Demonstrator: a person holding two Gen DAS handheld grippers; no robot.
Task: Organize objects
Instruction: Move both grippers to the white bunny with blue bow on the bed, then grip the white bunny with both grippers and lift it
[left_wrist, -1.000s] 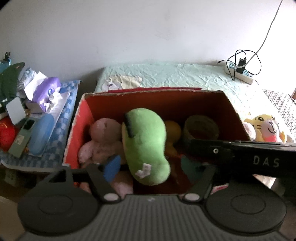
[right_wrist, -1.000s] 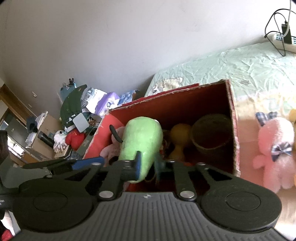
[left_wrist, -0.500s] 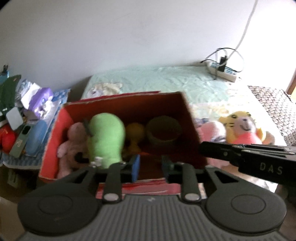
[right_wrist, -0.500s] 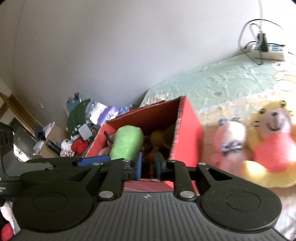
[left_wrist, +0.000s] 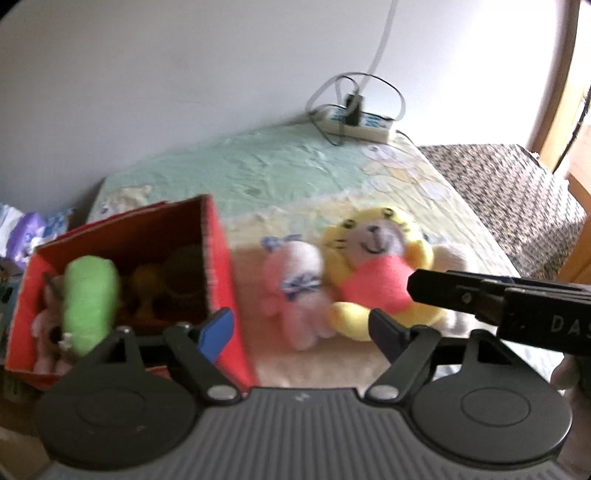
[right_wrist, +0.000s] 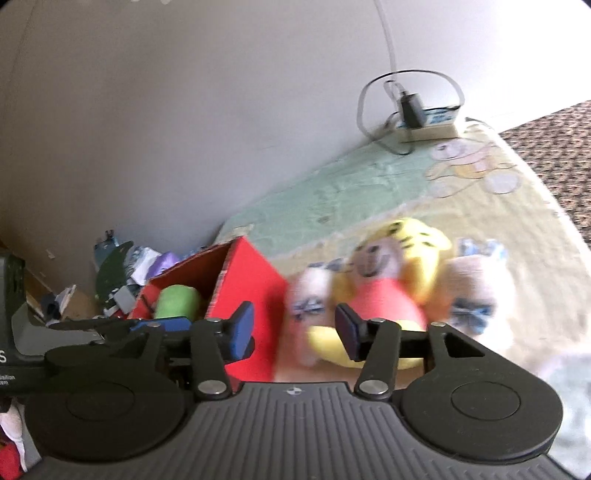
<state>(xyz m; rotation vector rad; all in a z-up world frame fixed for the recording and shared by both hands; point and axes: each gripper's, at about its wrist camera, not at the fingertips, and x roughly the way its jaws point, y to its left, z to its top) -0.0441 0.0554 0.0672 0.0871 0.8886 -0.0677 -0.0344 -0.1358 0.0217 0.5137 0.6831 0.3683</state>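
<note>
From the left wrist, the red box interior is shown, a green plush inside; the left gripper is spread wide, empty.

From the right wrist, a third plush is revealed beside the yellow tiger plush; the right gripper is held wide, empty.

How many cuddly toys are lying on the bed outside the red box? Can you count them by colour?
Pink: 2, the pink bunny and the paler pink bunny on the other side of the tiger
Yellow: 1, the yellow tiger in its red shirt
Total: 3
</note>
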